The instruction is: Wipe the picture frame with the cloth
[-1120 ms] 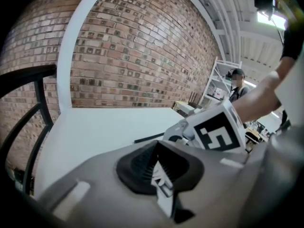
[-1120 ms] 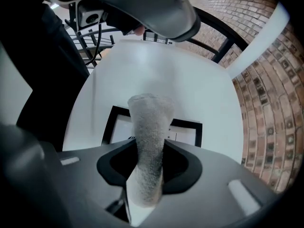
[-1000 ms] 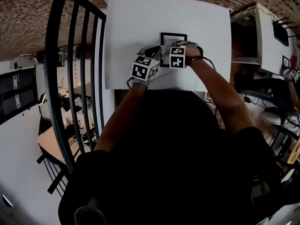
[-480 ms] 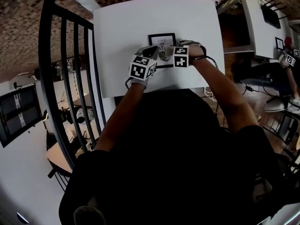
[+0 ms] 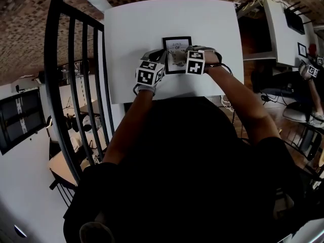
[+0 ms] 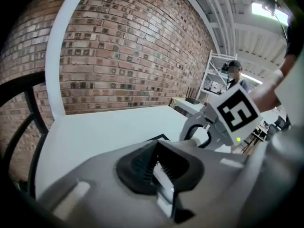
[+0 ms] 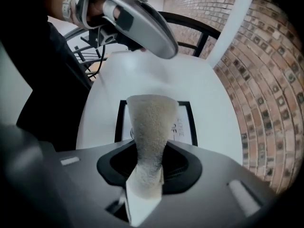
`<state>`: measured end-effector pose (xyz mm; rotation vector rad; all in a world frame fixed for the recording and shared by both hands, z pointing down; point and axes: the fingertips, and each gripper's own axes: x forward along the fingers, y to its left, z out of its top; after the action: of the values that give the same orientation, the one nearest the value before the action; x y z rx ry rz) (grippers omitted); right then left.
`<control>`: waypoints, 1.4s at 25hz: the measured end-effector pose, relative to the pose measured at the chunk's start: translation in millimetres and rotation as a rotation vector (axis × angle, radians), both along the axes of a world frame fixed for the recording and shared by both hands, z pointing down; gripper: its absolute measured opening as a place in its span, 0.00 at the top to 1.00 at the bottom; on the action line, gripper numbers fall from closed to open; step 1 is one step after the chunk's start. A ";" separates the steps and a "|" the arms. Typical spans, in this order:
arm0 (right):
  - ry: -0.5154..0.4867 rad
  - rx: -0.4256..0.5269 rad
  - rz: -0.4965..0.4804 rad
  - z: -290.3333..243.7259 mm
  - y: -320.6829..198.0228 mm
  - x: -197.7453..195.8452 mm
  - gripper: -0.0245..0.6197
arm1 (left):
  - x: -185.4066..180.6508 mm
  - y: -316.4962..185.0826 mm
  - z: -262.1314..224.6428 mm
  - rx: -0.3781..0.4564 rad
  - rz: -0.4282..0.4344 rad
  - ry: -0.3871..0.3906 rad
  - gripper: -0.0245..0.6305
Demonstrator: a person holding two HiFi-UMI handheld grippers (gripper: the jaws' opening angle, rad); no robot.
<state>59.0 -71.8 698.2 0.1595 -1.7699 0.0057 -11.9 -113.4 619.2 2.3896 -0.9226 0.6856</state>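
Even, bright light, with a ceiling strip light (image 6: 268, 9) glaring high to the right of the left fingers (image 6: 142, 165), nearly washes out the white counter (image 5: 172, 19), while fisheye distortion bends the brick wall (image 6: 128, 56), the corners go black, and the cloth (image 7: 149, 141) between the right fingers (image 7: 176, 164) blurs near the lens.

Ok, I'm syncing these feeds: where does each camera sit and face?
Head view: on the head, steeply down at the white table and picture frame; both forearms, left gripper and right gripper show.
Left gripper view: along its shut jaws, across the table toward a brick wall.
Right gripper view: along jaws clamped on the cloth, down at the frame.
Shared: head and right gripper views both show the frame.
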 end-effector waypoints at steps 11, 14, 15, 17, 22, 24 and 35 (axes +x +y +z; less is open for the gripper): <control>0.071 -0.043 -0.182 27.0 39.4 -67.8 0.76 | -29.7 3.0 -1.4 -0.011 -0.077 -0.004 0.96; 0.100 -0.053 -0.172 35.8 44.4 -54.3 0.76 | -30.0 10.7 2.6 -0.022 -0.071 -0.005 0.96; 0.101 -0.052 -0.164 36.0 44.3 -49.4 0.76 | -29.2 12.2 3.9 -0.025 -0.068 -0.006 0.96; 0.105 -0.053 -0.146 35.7 42.7 -40.0 0.76 | -27.4 12.9 6.4 -0.029 -0.060 -0.006 0.96; 0.116 -0.053 -0.105 35.5 41.2 -18.3 0.76 | -15.8 13.0 9.3 -0.030 -0.033 -0.005 0.96; 0.119 -0.053 -0.088 35.8 42.3 -8.4 0.76 | -8.7 12.7 9.8 -0.027 -0.014 -0.008 0.96; 0.135 -0.053 -0.007 32.1 57.0 47.1 0.76 | 7.2 15.0 11.9 -0.044 0.025 -0.007 0.96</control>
<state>106.1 -14.8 730.3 0.1125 -1.6339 0.0361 -4.8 -98.4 631.1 2.3650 -0.8725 0.7170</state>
